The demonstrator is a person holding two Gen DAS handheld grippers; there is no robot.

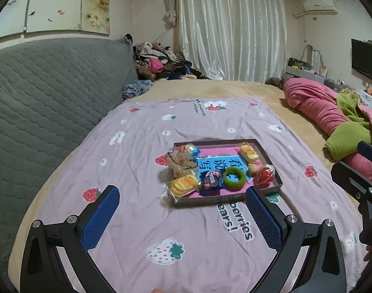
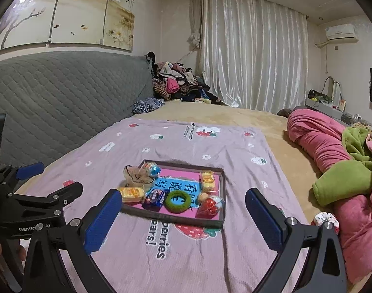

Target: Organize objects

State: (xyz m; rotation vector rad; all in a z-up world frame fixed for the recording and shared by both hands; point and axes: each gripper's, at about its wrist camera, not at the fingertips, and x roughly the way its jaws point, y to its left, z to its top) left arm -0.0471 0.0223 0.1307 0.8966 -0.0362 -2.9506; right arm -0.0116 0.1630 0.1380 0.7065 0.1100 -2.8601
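Observation:
A shallow dark tray (image 1: 211,142) (image 2: 223,195) with a pink and blue book cover inside lies on a lilac strawberry blanket. In it lie a green ring (image 1: 234,179) (image 2: 178,201), a red wrapped sweet (image 1: 266,176) (image 2: 210,206), a blue snack packet (image 1: 211,180) (image 2: 154,198), yellow cake packets (image 1: 182,184) (image 2: 208,180), a beige scrunchie (image 1: 182,164) (image 2: 137,177) over its left rim, and a blue-foil sweet (image 1: 192,150). My left gripper (image 1: 182,202) is open and empty, just short of the tray. My right gripper (image 2: 183,205) is open and empty, near the tray's front edge.
A grey quilted headboard (image 1: 51,92) runs along the left. A pink and green quilt (image 2: 337,171) is bunched at the right. A small patterned scrunchie (image 2: 325,221) lies near it. A clothes pile (image 1: 159,61) sits at the back by white curtains.

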